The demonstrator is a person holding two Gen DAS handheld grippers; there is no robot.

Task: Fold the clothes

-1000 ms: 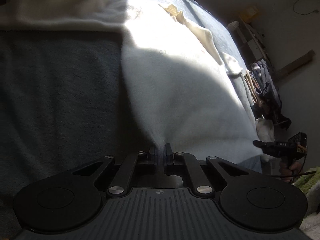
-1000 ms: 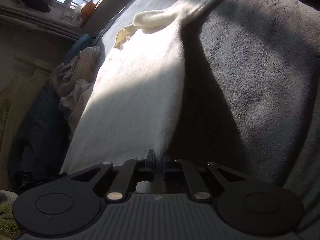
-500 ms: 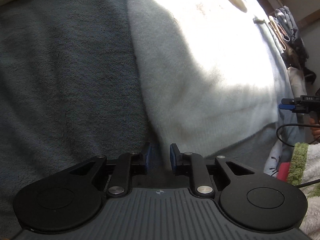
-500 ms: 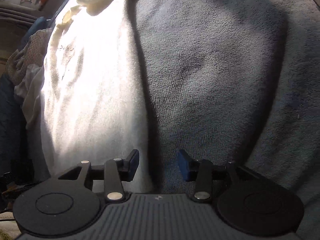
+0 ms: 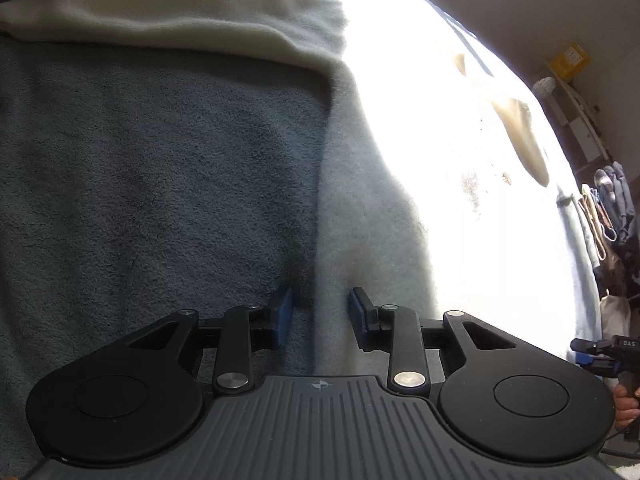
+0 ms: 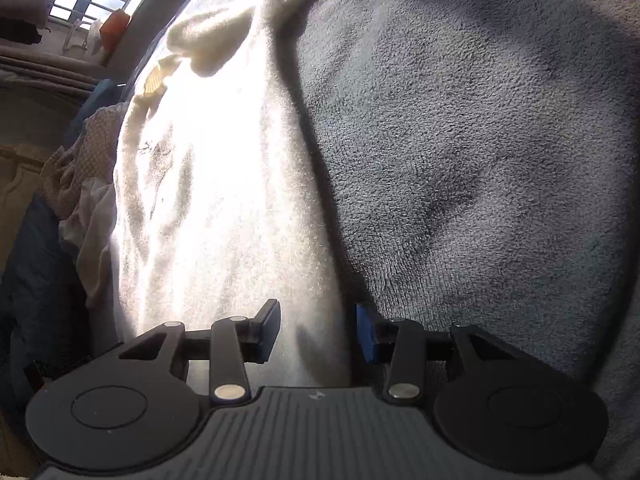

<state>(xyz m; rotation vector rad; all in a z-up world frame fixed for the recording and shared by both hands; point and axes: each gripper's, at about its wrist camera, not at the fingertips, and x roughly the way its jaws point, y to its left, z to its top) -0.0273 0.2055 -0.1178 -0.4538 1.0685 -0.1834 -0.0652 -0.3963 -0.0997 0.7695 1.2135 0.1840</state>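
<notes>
Left wrist view shows the left gripper (image 5: pixel 320 320) opening, straddling the white garment (image 5: pixel 400 200)'s edge mid-frame unpinched, while the right gripper (image 6: pixel 318 334), part-open and narrowing, does likewise, likely because the cloth now lies flat on the grey blanket (image 5: pixel 140 180).

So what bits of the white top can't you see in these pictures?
- Left wrist view: the white top's sunlit middle is washed out by glare.
- Left wrist view: its near hem lies behind the left gripper, whose jaws are opening.
- Right wrist view: its near hem lies behind the right gripper, whose jaws are closing.
- Its underside rests on the grey blanket.
</notes>
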